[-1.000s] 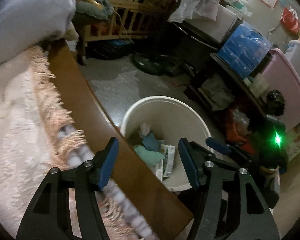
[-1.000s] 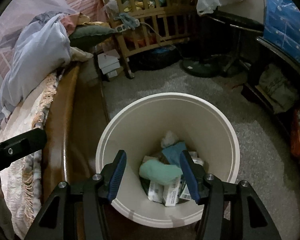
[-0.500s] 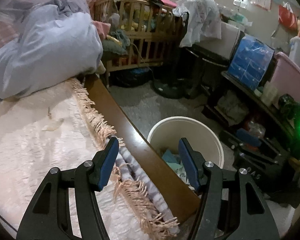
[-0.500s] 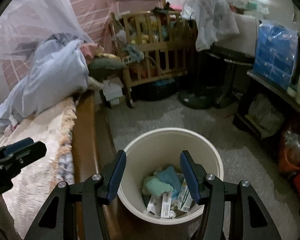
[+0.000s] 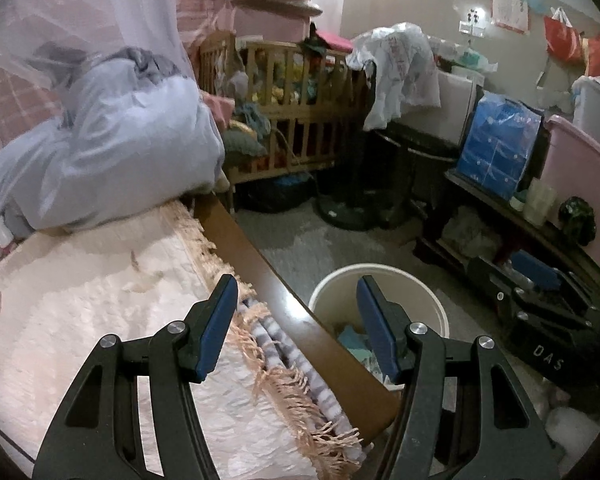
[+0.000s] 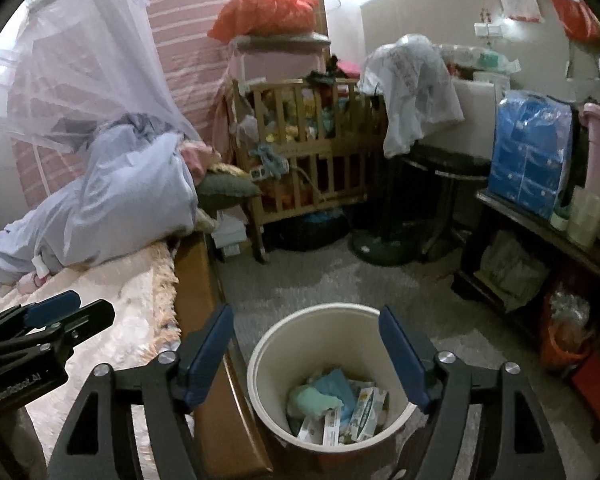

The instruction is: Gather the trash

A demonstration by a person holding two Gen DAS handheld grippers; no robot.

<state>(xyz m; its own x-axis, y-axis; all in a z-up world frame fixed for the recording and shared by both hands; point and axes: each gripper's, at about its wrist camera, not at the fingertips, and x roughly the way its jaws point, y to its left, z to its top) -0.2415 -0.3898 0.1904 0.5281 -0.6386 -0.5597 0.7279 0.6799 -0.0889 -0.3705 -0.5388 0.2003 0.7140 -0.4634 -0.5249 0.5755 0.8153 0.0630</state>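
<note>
A cream round bin (image 6: 260,368) stands on the grey floor beside the bed's wooden side rail. Inside lie several pieces of trash (image 6: 334,404): a green wad, blue paper and small printed boxes. My right gripper (image 6: 306,356) hangs above the bin, its jaws opening with nothing between them. My left gripper (image 5: 294,324) is open and empty over the bed's edge, with the bin (image 5: 428,300) low on the right behind its right finger. In the right wrist view the left gripper (image 6: 52,316) shows at the left over the bed.
A bed with a pale fringed blanket (image 5: 80,320) and a blue duvet (image 5: 112,152) fills the left. A wooden crib (image 6: 308,148) stands at the back. A fan base (image 6: 384,248), a dark low shelf (image 6: 540,240) and a blue package (image 6: 528,148) line the right.
Both grippers have risen and tilted up, so the bin looks smaller and lower. The right gripper's jaws have spread wider. The left view has swung from the bin towards the bed.
</note>
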